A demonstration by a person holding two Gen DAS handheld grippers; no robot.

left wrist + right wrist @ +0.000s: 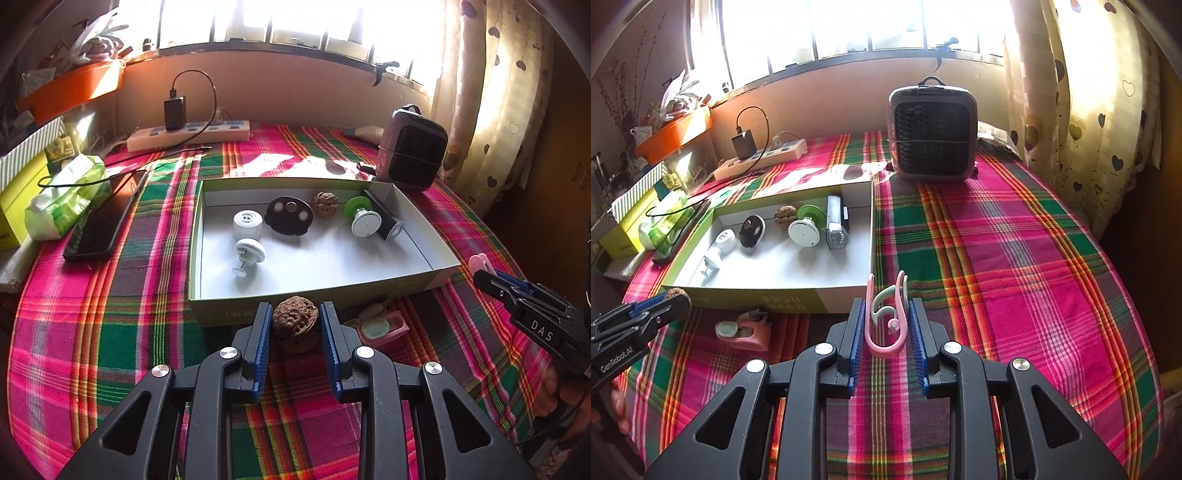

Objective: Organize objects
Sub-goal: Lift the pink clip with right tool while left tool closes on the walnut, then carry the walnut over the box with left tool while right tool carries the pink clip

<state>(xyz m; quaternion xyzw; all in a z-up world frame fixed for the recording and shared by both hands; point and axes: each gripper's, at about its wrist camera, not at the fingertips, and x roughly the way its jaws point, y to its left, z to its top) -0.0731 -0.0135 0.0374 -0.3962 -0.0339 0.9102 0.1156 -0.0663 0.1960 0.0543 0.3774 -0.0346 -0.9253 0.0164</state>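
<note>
Left claw (291, 325) grips walnut (295, 323), right claw (886, 321) grips pink clip (888, 317); box (314, 295) just ahead of both.

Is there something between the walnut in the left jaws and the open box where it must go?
Only the box's low front wall stands between. The walnut sits in the left gripper just before it; the floor behind that wall is bare.

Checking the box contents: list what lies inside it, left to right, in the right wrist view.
White hook → white cap → black disc → walnut → green-and-white spool → black-and-silver light.
</note>
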